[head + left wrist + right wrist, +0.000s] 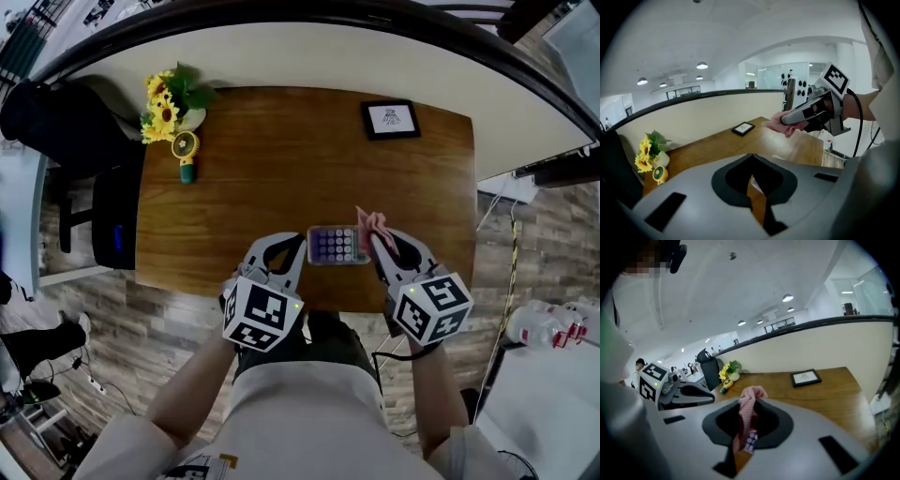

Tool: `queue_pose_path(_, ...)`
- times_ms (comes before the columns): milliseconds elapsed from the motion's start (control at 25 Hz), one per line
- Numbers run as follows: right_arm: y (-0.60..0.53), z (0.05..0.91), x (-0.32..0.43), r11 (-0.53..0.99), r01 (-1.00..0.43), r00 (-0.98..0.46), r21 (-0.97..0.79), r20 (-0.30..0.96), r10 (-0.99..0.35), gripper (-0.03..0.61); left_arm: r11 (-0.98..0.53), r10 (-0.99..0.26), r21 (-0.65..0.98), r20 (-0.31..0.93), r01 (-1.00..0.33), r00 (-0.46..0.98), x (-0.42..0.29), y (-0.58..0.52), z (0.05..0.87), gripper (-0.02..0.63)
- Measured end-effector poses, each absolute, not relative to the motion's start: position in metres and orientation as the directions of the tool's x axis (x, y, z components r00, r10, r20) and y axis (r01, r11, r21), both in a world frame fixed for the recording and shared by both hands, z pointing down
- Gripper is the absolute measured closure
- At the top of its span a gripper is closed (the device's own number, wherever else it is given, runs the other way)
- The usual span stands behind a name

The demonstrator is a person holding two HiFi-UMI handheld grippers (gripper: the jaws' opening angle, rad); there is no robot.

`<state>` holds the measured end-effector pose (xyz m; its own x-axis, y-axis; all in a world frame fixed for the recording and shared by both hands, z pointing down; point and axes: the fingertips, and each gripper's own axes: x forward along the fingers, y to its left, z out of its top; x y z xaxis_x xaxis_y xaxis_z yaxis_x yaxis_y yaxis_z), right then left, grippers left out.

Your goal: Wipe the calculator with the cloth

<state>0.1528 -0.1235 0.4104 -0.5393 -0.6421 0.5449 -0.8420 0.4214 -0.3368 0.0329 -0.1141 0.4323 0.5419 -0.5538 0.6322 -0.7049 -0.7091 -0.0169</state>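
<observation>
2 hand-held grippers are meeting at the middle of the table's (281,169) near edge, where the calculator (335,246) is lying flat. The right gripper (375,240) is pinching a bunched pink cloth (378,223) between its jaws at the calculator's right end, while the left gripper (298,249) is sitting against the calculator's left end, its jaws drawn almost together with only 1 thin slit showing. A framed picture (390,119) is lying toward the far right corner, and sunflowers (165,105) and a small fan (186,156) are sitting at the far left corner.
</observation>
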Motion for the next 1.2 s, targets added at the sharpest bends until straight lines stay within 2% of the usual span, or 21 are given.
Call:
queue_pose_path(360,-0.123,0.486,0.149,0.396,-0.846,-0.531,-0.356,0.623,-0.574,0.532,-0.771,-0.385,0.079,0.731,-0.631,0.563,0.049,-0.097,0.532,0.611)
queue_pose_path(600,-0.123,0.522,0.147,0.407,-0.842,-0.533,-0.354,0.661,-0.528,0.532,-0.765,-0.329,0.155,0.741,-0.626,0.586,0.056,-0.090,0.566,0.611)
queue_pose_path(840,-0.129,0.533,0.115,0.511,-0.789,-0.587,-0.340,0.662,-0.466,0.532,-0.753,-0.279,0.225,0.741,-0.618,0.611,0.065,-0.083,0.590,0.611)
queue_pose_path(1080,-0.126,0.550,0.067,0.634,-0.688,-0.657,-0.352,0.672,-0.341,0.532,-0.724,-0.292,0.275,0.708,-0.632,0.643,0.064,-0.084,0.596,0.611)
queue_pose_path(1200,-0.124,0.564,0.056,0.673,-0.665,-0.645,-0.323,0.703,-0.300,0.532,-0.704,-0.309,0.295,0.692,-0.646,0.653,0.063,-0.085,0.596,0.611)
